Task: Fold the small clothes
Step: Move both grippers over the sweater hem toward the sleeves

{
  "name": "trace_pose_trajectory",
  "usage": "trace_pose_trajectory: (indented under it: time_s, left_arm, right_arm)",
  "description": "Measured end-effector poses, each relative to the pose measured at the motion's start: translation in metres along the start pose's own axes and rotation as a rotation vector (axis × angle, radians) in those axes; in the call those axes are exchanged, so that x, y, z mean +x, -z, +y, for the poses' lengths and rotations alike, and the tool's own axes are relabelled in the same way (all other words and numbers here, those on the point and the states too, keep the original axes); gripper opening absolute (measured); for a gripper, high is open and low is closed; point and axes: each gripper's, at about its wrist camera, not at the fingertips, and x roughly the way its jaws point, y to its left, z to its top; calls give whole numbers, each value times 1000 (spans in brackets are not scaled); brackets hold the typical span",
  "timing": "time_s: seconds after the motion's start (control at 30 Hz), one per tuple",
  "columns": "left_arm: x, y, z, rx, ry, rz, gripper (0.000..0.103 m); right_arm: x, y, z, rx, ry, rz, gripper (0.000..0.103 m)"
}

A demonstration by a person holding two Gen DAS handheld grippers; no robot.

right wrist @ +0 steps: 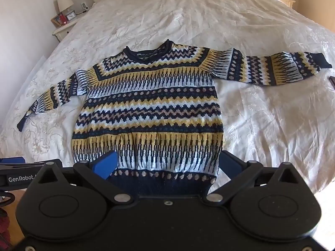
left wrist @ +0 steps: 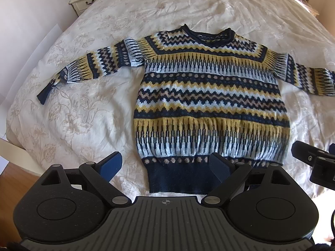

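Navy, mustard and pale-blue patterned knit: one sweater point(left wrist: 211, 104), laid flat and face up on a cream floral bedspread point(left wrist: 69, 115), collar away from the cameras, both sleeves stretched out to the sides. Navy ribbed hem nearest the grippers.

Left gripper point(left wrist: 167, 165): blue-padded fingers point(left wrist: 112, 163) spread wide, poised at the sweater's hem on its left corner, pinching nothing.

Right gripper point(right wrist: 167, 165): fingers likewise spread, straddling the hem over the sweater's lower body, holding nothing.

Bedside cabinet point(left wrist: 83, 2): beyond the sweater's left sleeve, bearing a clock and red item. Lamp point(right wrist: 65, 1) stands there too.
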Motion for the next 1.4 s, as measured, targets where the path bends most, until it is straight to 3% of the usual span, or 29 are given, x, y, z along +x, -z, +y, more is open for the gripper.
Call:
trace_pose_trajectory:
  time_s: [0.67,0.97,1.23,1.4]
  left_arm:
    - [29,-25,4,-1,0,54,91]
    - [55,-57,8,16,7,80,91]
    - [78,-99,8,21,31,66,90]
    - [90,-128,2,45,71,18,81]
  right_arm:
    - [30,-15,9,-6,10,60,102]
    - [59,-38,14,20,42,136,102]
    - [86,-71,19,54,1,126,102]
    - [100,-93,18,87,-27,96,102]
